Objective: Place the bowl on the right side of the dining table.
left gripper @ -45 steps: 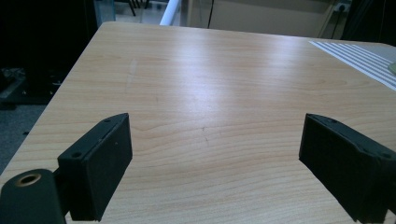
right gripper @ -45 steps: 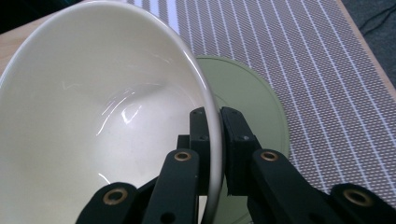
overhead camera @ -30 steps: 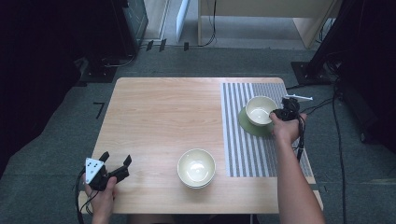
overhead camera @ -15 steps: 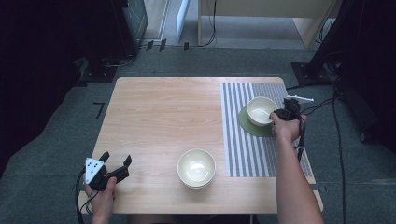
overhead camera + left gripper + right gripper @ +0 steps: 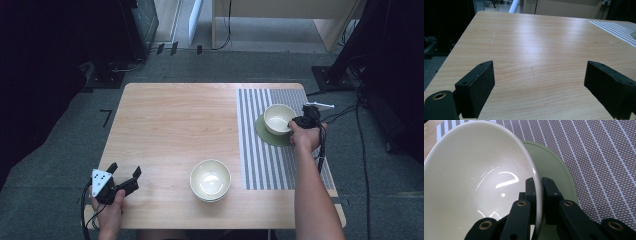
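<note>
A cream bowl [image 5: 278,118] sits over a green saucer [image 5: 265,135] on the striped mat [image 5: 270,160] at the table's right. My right gripper [image 5: 295,122] is shut on the bowl's right rim; in the right gripper view the rim of the cream bowl [image 5: 474,177] runs between the two pads of my right gripper [image 5: 537,192], with the green saucer [image 5: 554,172] below. A second cream bowl [image 5: 210,179] stands near the front edge at mid-table. My left gripper [image 5: 123,176] rests at the front left corner, its jaws [image 5: 536,82] wide open over bare wood.
The wooden table [image 5: 170,125] has bare surface across its left and middle. Cables trail off the right side by the mat. A black stand and furniture legs are on the floor beyond the far edge.
</note>
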Demonstrator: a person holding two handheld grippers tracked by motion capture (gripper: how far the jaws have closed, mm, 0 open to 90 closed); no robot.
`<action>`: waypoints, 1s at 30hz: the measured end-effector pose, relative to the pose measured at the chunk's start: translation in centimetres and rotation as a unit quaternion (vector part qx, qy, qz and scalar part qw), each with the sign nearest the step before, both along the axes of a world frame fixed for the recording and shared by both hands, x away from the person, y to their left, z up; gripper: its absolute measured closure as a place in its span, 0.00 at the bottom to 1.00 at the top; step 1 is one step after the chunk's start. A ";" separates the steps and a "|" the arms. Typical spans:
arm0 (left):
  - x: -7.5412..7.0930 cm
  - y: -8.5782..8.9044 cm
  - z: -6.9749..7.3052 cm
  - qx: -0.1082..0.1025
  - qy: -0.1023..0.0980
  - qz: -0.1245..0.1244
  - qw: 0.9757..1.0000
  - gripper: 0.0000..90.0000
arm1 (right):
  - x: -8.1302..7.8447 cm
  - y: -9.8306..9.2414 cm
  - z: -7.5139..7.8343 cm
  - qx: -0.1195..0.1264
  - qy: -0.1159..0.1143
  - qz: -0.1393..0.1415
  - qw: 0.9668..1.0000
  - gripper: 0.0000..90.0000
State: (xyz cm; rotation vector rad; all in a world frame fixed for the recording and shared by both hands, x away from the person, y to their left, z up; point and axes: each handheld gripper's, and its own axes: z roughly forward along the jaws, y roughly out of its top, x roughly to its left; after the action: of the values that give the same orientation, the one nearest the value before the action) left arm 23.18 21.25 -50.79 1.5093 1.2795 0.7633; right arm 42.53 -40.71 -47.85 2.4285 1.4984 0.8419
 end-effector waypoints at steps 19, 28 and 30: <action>0.0 -0.1 0.0 0.002 -0.001 0.000 1.000 0.10 | -0.4 -0.4 0.2 0.017 -0.015 -0.011 1.000 0.89; 0.0 -0.1 0.0 0.005 -0.001 0.001 1.000 0.10 | -1.2 -0.5 1.0 0.028 -0.057 0.004 0.998 0.64; 0.0 -0.1 0.0 0.005 -0.001 0.001 1.000 0.10 | -1.4 -0.5 1.1 0.032 -0.065 0.011 0.997 0.57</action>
State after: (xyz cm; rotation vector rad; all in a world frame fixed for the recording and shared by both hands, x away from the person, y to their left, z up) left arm 23.19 21.12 -50.79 1.5156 1.2789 0.7738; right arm 41.15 -41.19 -46.72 2.3536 1.4747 1.0459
